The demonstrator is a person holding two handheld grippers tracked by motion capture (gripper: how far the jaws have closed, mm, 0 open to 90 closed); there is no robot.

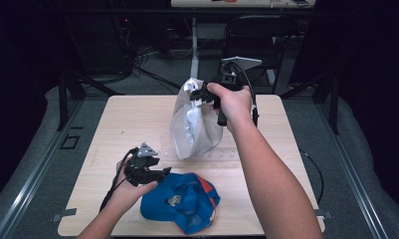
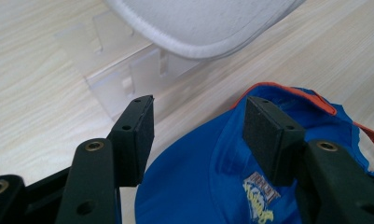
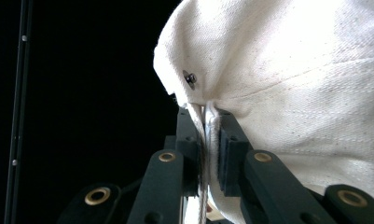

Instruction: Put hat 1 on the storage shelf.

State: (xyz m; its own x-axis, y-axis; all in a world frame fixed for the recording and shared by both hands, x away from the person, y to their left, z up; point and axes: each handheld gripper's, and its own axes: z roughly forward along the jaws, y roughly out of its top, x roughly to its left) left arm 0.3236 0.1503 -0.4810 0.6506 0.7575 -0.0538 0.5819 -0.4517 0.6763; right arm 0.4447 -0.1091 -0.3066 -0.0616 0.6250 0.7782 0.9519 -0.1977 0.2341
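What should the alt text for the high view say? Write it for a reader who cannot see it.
The right gripper, shut on a white cap, holds it up over a light wooden table. Nearer the person, the left gripper is open beside a blue cap with orange trim that lies on the table.

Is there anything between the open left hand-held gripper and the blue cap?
Nothing visible does. The left hand-held gripper has its jaws open just over the blue cap, with only bare air between them.
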